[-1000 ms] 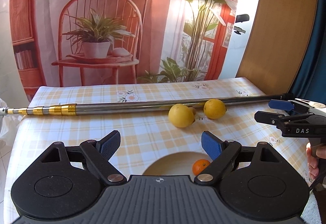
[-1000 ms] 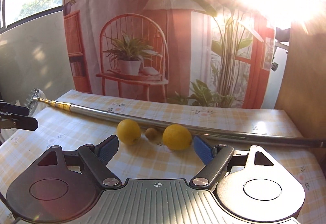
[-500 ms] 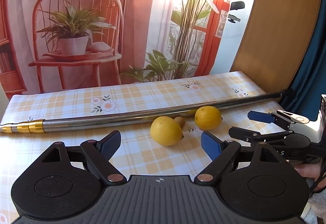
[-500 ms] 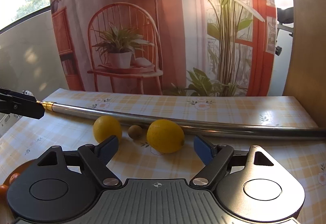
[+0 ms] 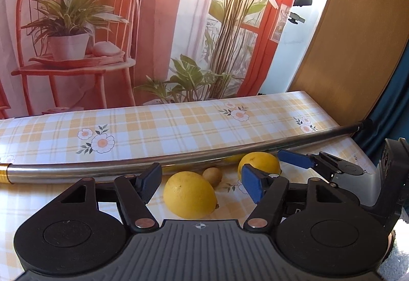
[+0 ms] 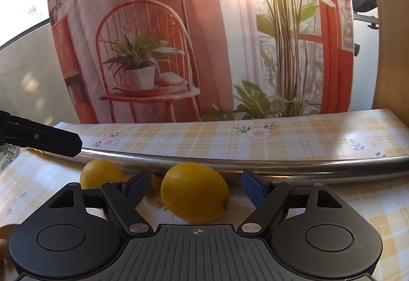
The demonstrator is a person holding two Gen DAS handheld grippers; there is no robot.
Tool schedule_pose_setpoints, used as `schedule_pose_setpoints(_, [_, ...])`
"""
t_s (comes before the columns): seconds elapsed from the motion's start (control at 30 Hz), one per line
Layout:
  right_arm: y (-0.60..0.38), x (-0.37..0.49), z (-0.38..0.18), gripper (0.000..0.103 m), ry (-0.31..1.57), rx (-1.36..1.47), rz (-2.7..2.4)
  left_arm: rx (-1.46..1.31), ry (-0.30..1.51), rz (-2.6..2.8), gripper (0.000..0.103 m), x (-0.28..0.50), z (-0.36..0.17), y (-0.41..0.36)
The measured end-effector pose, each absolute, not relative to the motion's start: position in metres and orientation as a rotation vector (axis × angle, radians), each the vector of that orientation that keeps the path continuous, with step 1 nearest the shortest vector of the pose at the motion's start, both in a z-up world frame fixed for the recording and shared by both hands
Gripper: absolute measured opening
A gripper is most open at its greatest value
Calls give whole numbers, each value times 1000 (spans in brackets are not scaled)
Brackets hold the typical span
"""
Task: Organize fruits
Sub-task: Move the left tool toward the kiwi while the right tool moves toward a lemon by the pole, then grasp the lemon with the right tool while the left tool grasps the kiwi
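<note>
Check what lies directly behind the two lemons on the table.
A long metal pole runs across the checked tablecloth just behind both lemons. A small brown fruit sits between them. Whether the lemons touch the pole cannot be seen.

Yellow lemons on a yellow-and-white checked, flower-printed tablecloth

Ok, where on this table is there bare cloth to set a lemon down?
Free: the wide strip of tablecloth behind the metal pole, up to the backdrop. Crowded: in front of the pole, where the two lemons, a small brown fruit and both open grippers bunch together.
</note>
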State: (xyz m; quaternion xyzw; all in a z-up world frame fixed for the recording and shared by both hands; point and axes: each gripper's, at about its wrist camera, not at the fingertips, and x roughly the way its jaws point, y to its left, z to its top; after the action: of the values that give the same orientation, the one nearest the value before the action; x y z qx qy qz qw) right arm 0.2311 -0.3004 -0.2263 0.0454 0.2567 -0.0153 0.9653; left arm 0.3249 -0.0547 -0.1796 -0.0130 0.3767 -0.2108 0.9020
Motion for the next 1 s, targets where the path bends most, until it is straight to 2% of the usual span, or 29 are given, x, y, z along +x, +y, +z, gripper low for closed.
schedule_pose_setpoints(0.13, [-300,241,-234,67,568,98,-17,-46,794,-464,61,332,-184,-64])
schedule_pose_setpoints(0.2, [-300,242,-236,57,581,107,-13,-48,798,-483,59,335,-187,-70])
schedule_pose_setpoints(0.37, [-301,228,-237,56,572,100,-19,-31,814,-520,50,338,-199,-87])
schedule_pose_setpoints(0.5, [-308,208,-236,56,548,122,-63,11,822,-523,49,341,-209,-99])
schedule_pose_setpoints(0.6, [-314,195,-235,56,519,147,-110,72,827,-493,45,345,-217,-108])
schedule_pose_setpoints(0.7, [-317,189,-236,56,503,162,-126,123,835,-456,35,351,-224,-114])
schedule_pose_setpoints(1.0, [-324,187,-238,56,484,193,-125,247,843,-367,35,361,-230,-125])
